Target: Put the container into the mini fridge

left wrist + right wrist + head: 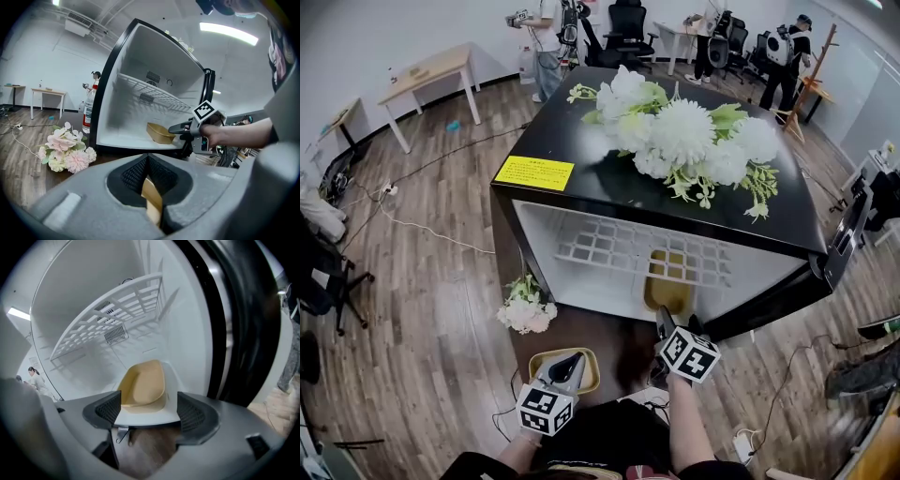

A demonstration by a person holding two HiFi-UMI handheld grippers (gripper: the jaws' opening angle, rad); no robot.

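**Inside the mini fridge (558, 141): one container (143, 385) placed, one to go**

That yellow container sat on the fridge floor under the wire shelf (619, 248). The right gripper (146, 411) hung just before it, fingers apart and off it. The left gripper (149, 187) had its fingers clamped on a second container (589, 373) outside, which was likely left to load.

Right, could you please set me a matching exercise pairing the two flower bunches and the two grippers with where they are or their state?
1 white bouquet
2 pink flower bunch
3 left gripper
4 right gripper

A shut on a tan container, at its rim
B on top of the mini fridge
C open, facing into the fridge
D on the wood floor

Pairs: 1-B, 2-D, 3-A, 4-C
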